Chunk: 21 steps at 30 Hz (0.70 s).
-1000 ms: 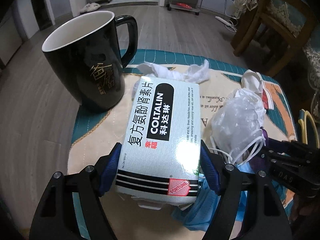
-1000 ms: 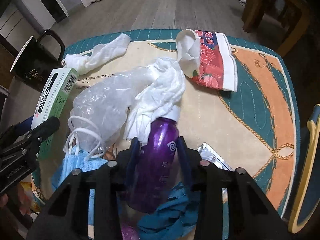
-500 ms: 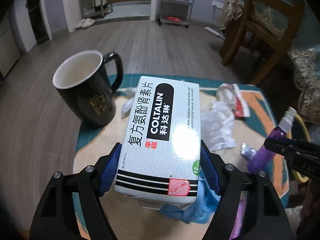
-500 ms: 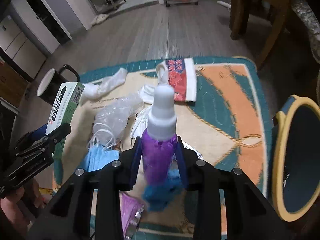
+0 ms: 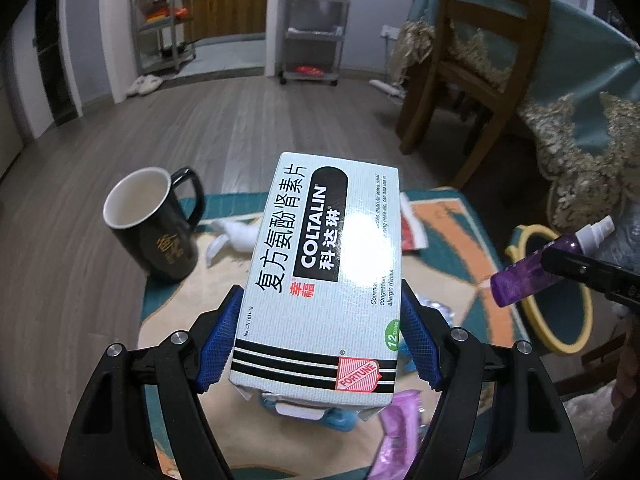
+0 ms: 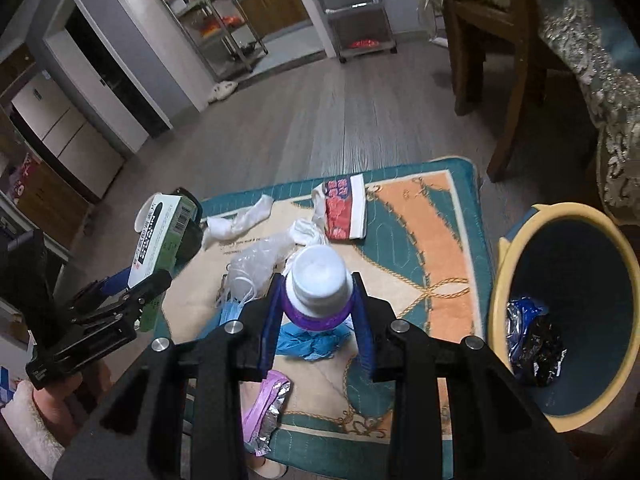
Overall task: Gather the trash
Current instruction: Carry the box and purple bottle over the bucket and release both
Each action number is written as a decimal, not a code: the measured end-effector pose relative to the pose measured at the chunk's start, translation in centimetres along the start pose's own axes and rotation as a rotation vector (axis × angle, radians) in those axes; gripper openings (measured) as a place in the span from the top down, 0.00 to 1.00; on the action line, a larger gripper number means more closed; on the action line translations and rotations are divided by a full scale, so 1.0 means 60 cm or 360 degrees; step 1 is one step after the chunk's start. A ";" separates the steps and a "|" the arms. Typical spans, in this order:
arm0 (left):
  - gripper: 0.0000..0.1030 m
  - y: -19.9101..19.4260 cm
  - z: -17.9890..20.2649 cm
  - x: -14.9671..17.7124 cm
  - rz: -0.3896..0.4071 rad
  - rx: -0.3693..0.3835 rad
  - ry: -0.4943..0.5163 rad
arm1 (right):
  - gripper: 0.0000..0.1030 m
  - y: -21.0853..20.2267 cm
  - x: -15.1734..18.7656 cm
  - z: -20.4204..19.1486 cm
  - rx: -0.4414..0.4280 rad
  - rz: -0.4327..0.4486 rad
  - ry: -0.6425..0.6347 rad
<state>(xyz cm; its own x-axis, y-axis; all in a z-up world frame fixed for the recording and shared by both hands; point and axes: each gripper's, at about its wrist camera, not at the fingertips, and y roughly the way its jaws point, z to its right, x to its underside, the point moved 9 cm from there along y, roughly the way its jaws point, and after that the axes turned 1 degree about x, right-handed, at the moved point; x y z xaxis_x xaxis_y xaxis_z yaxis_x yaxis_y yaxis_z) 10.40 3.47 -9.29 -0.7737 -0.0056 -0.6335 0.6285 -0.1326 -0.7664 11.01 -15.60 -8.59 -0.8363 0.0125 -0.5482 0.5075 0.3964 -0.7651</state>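
1. You are pinching the medicine box (image 5: pixel 324 276) across its width in your left hand-held gripper (image 5: pixel 320 344), blue pads pressing both long sides; the box is hanging clear above the tabletop (image 5: pixel 460 264).
2. You are clamping the purple spray bottle (image 6: pixel 318 280) in your right hand-held gripper (image 6: pixel 318 312), pads against its body, white cap pointing toward the camera.
3. In the right wrist view, the trash bin (image 6: pixel 504 280) is sitting at 3 o'clock of the bottle, off the tabletop's edge, with crumpled foil wrappers (image 6: pixel 534 348) lying inside.
4. The black mug (image 5: pixel 156 224) is standing upright at 9 o'clock of the box in the left wrist view, at the tabletop's corner.
5. Below the bottle, litter is lying on the patterned tabletop cover: a blue face mask (image 6: pixel 312 340), a clear plastic bag (image 6: pixel 260 256), white tissue (image 6: pixel 240 224), a red floral packet (image 6: pixel 344 212) at 12 o'clock, and a pink foil wrapper (image 6: pixel 266 408) at 7 o'clock.
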 end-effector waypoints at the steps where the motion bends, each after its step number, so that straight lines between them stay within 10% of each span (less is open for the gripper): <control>1: 0.27 -0.004 0.009 -0.004 0.0015 0.0015 0.0012 | 0.69 -0.005 0.000 0.004 -0.0006 0.0007 0.0005; 21: 0.27 0.033 0.237 -0.043 0.0041 0.0221 0.0321 | 0.69 -0.119 -0.022 0.139 0.0264 0.0028 -0.0033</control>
<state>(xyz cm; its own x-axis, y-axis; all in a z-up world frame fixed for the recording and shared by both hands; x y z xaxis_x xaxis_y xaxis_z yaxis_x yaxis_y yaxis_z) 12.50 -10.85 -7.64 -0.7174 0.1852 -0.6716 0.6200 -0.2699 -0.7367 10.25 -26.11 -5.23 -0.8233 -0.0016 -0.5676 0.5508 0.2392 -0.7996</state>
